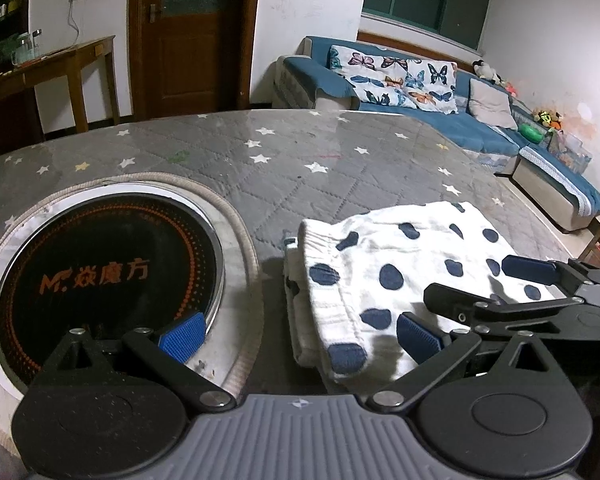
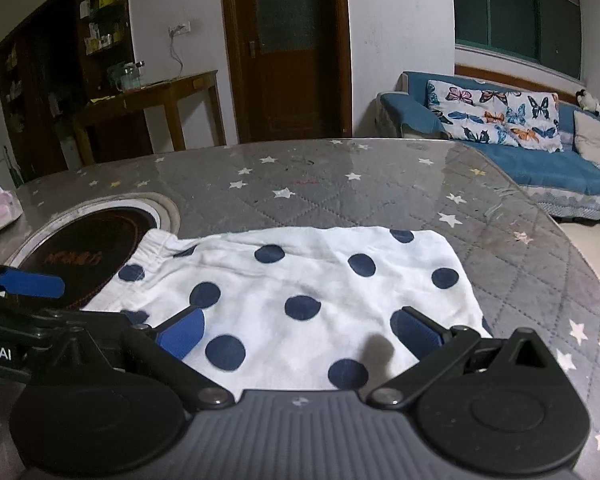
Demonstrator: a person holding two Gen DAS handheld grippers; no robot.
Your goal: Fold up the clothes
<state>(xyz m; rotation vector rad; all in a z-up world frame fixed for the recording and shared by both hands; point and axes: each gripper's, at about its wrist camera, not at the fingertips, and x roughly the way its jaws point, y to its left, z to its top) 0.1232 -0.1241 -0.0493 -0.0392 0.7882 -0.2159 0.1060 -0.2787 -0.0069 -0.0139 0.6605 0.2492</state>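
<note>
Beside folded dotted garment (image 2: 300, 280), cooktop (image 1: 112, 276) reading "M", both hand-held grippers (image 1: 300, 336) (image 2: 300, 334) wide open, empty

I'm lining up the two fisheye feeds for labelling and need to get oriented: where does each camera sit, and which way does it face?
Left wrist: on the left gripper, facing across the table between the induction cooktop and the folded polka-dot garment; its open fingers and the right gripper show.
Right wrist: on the right gripper, directly over the garment; its open fingers and the left gripper's blue pad show.
Shared: garment, cooktop, star-patterned table cover, blue sofa, door.
</note>
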